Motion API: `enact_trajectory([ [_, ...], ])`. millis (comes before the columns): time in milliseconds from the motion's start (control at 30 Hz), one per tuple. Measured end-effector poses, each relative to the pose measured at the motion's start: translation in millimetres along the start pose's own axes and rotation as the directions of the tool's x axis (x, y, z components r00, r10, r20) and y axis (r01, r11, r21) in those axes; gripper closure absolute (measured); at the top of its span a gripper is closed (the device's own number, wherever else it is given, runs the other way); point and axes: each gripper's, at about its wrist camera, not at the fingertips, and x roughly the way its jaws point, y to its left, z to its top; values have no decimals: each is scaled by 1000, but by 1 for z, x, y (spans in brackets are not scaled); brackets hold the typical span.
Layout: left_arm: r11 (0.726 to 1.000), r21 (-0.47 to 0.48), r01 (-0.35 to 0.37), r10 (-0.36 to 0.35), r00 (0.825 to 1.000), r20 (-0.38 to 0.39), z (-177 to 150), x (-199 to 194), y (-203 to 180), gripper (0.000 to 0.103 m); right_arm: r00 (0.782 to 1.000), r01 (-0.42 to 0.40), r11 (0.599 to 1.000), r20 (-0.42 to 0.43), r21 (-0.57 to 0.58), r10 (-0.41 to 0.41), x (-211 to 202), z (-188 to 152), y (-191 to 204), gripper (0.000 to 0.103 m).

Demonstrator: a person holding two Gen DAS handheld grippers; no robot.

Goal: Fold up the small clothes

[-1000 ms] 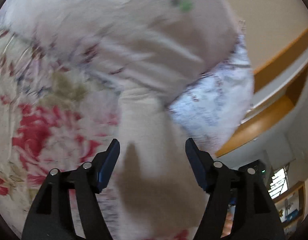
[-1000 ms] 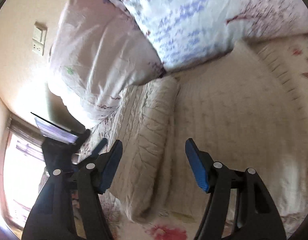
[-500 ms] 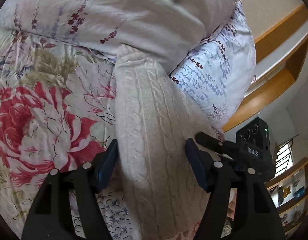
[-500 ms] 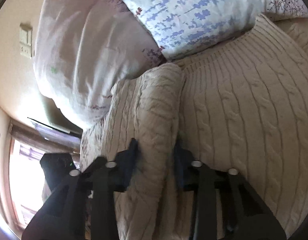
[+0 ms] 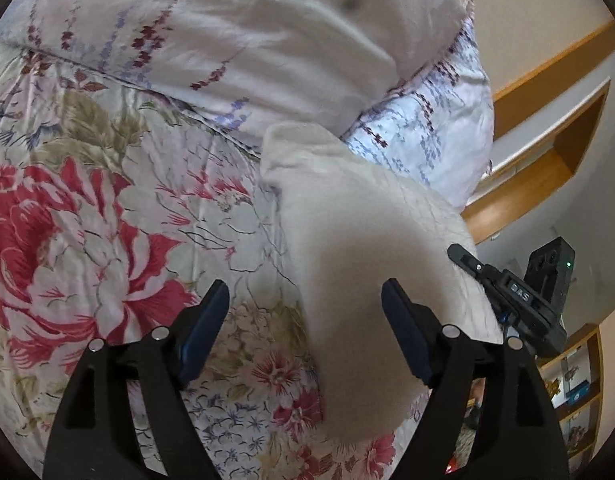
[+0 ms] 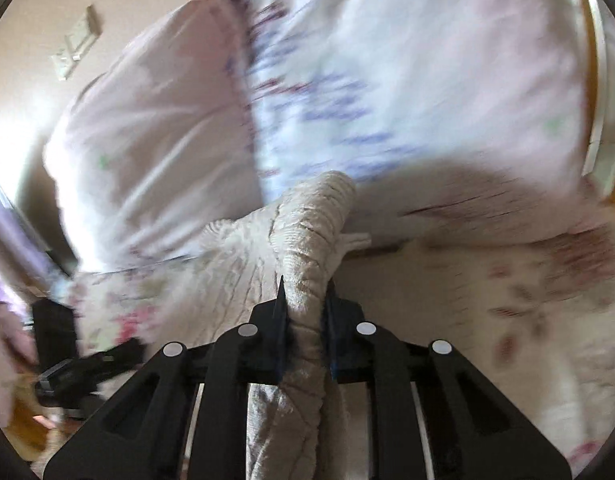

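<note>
Since earlier frame, right gripper (image 6: 305, 312) jaws closing, now clenched on bunched fold of cream cable-knit sweater (image 6: 307, 248), lifted off floral bedspread (image 5: 107, 240). Left gripper (image 5: 305, 312) jaws opening, released, straddling sweater sleeve (image 5: 347, 240) without contact. Sweater lies on bedspread near head edge, touching lavender-print white pillows (image 5: 247, 40).
</note>
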Motion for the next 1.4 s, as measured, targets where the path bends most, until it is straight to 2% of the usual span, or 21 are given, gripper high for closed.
enact_trajectory([
  [100, 1000, 25, 5, -4, 1000, -10, -3, 2, -5, 25, 992, 124, 992, -11, 20, -124, 0, -7, -30, 88],
  [200, 999, 40, 11, -10, 1000, -28, -5, 6, -9, 25, 974, 191, 979, -135, 67, -181, 27, -28, -56, 88],
  [267, 998, 53, 16, -14, 999, -38, -7, 9, -12, 25, 976, 184, 979, -134, 89, -171, 30, -37, -64, 88],
  [400, 997, 75, 36, -32, 998, -56, -9, 12, -16, 25, 989, 138, 985, -72, 107, -131, 15, -34, -63, 88],
  [500, 994, 99, 51, -44, 996, -74, -12, 15, -20, 25, 989, 143, 986, -59, 83, -138, 8, -35, -58, 88],
  [600, 991, 116, 64, -54, 995, -85, -14, 16, -23, 25, 991, 136, 984, -6, 117, -137, 1, -33, -62, 88],
  [667, 990, 116, 76, -65, 993, -96, -14, 18, -23, 25, 988, 153, 979, -25, 133, -151, 7, -32, -71, 88],
  [733, 989, 119, 85, -71, 991, -111, -15, 20, -24, 25, 983, 167, 976, -94, 142, -154, 25, -36, -80, 87],
  [800, 987, 138, 86, -70, 991, -118, -16, 21, -27, 25, 989, 133, 971, -98, 200, -115, 23, -39, -89, 82],
  [867, 986, 144, 83, -66, 990, -124, -18, 22, -31, 25, 994, 89, 960, -81, 265, -70, 8, -42, -96, 75],
  [933, 989, 130, 67, -50, 990, -130, -20, 23, -35, 25, 997, 61, 956, -70, 289, -42, -6, -46, -101, 63],
  [967, 990, 123, 73, -56, 989, -137, -22, 23, -38, 25, 998, 43, 954, -64, 296, -25, -14, -49, -104, 61],
  [1033, 990, 122, 73, -55, 987, -148, -27, 25, -44, 26, 998, 7, 950, -58, 312, 11, -29, -58, -109, 60],
  [1100, 989, 140, 43, -21, 988, -155, -32, 28, -52, 26, 997, -43, 942, -53, 334, 64, -39, -68, -113, 60],
  [1200, 990, 138, 13, 10, 986, -168, -38, 36, -59, 28, 994, -63, 941, -65, 332, 90, -43, -78, -114, 60],
  [1267, 990, 138, -8, 32, 984, -175, -42, 42, -63, 32, 992, -73, 942, -74, 326, 102, -42, -82, -113, 60],
  [1333, 989, 141, -34, 60, 981, -187, -46, 49, -65, 47, 990, -75, 949, -89, 307, 107, -39, -86, -110, 73],
  [1367, 989, 140, -42, 70, 978, -198, -49, 54, -66, 51, 990, -63, 957, -102, 282, 96, -37, -88, -106, 85],
  [1400, 990, 132, -43, 70, 976, -208, -51, 59, -66, 61, 991, -58, 961, -98, 272, 87, -37, -88, -104, 89],
])
